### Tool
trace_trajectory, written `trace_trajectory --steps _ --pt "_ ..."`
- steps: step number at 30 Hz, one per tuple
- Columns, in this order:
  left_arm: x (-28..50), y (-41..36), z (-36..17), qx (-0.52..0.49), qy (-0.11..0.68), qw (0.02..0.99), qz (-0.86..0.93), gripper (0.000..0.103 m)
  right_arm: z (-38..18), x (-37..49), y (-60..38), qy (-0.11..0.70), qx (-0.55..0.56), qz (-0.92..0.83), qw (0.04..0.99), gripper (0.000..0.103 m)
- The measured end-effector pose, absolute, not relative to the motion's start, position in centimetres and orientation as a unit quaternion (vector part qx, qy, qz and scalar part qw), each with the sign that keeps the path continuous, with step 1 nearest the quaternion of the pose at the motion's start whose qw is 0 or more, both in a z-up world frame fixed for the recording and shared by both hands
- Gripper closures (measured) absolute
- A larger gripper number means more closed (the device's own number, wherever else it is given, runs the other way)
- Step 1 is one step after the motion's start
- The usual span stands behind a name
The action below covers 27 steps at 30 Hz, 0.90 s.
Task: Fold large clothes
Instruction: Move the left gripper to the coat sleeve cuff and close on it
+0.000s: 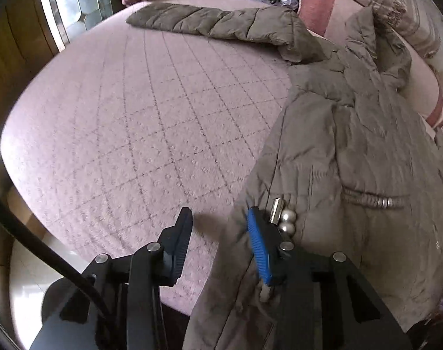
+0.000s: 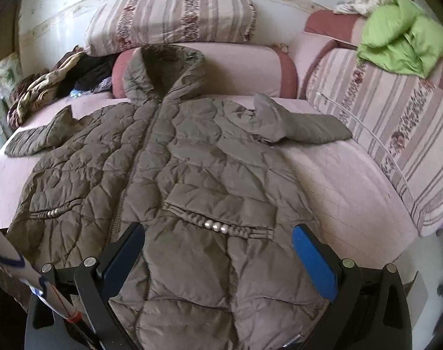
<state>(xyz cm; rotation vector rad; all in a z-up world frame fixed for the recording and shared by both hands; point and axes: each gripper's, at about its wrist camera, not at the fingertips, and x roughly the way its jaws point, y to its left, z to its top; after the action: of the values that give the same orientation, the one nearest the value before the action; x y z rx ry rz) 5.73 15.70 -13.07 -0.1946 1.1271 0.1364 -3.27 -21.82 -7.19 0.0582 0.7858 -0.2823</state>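
Left wrist view: the left tongs (image 1: 218,233) are pointing steeply down at the near left edge of a grey-brown quilted coat (image 1: 338,151) that is lying on a pink quilted bed (image 1: 134,122). Their two fingers are standing apart with a gap between them; the blue-padded finger (image 1: 259,248) is sitting against the coat's side edge beside a small metal cylinder and silver beads (image 1: 282,218) on the coat, while the dark finger (image 1: 179,242) is hanging over bare bedcover, so no fabric is being pinched. One sleeve (image 1: 215,23) is stretching out across the far part of the bed. Right wrist view: the right tongs (image 2: 218,259) are hovering over the lower front of the same coat (image 2: 169,157), their fingers spread wide and clamping nothing, with the beaded pocket trim (image 2: 217,226) showing between them. The coat is lying front-up and spread flat on the bed (image 2: 338,180), its hood (image 2: 166,67) resting against a pink bolster (image 2: 244,67) and both sleeves extending sideways. Striped cushions (image 2: 174,14) are lining the wall behind, a green garment (image 2: 402,43) is sitting at the far right, and a heap of mixed clothes (image 2: 52,84) is lying at the far left.
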Motion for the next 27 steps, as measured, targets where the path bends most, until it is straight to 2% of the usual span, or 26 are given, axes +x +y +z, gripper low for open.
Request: trace_trajectory --steps 4,5,6,8,10,12,13,17,27 --pt "5.4 17.3 -10.7 -0.106 0.513 0.849 0.074 0.065 -7.1 -2.3 -20.0 0.384 -0.003 -0.116 0.916 0.0" --pt "5.8 18.0 -9.9 -0.103 0.502 0.854 0.086 0.062 -7.0 -1.8 -19.5 0.384 -0.009 -0.109 0.917 0.0" --pt "6.2 18.6 -9.3 -0.099 0.494 0.859 0.096 0.055 -7.0 -1.4 -19.1 0.383 -0.011 -0.104 0.918 0.0" --pt "8.2 20.7 -7.7 -0.096 0.474 0.867 0.122 0.048 -7.0 -0.5 -18.3 0.381 -0.008 -0.091 0.92 0.0" --pt "10.0 22.6 -6.3 -0.105 0.459 0.872 0.137 0.046 -7.0 0.3 -17.7 0.379 0.0 -0.081 0.922 0.0" --pt "12.8 24.8 -4.9 -0.117 0.438 0.88 0.143 0.03 -7.0 1.1 -17.2 0.374 0.008 -0.072 0.925 0.0" --pt "14.2 25.8 -4.6 -0.122 0.431 0.882 0.147 0.027 -7.0 1.4 -17.1 0.369 0.009 -0.072 0.926 0.0" --pt "20.5 29.6 -5.5 -0.162 0.436 0.871 0.154 0.026 -7.3 2.7 -17.0 0.367 -0.004 -0.061 0.928 0.003" --pt "32.5 37.5 -14.8 -0.403 0.464 0.783 0.095 0.026 -9.3 5.7 -19.0 0.384 -0.007 -0.094 0.919 0.003"
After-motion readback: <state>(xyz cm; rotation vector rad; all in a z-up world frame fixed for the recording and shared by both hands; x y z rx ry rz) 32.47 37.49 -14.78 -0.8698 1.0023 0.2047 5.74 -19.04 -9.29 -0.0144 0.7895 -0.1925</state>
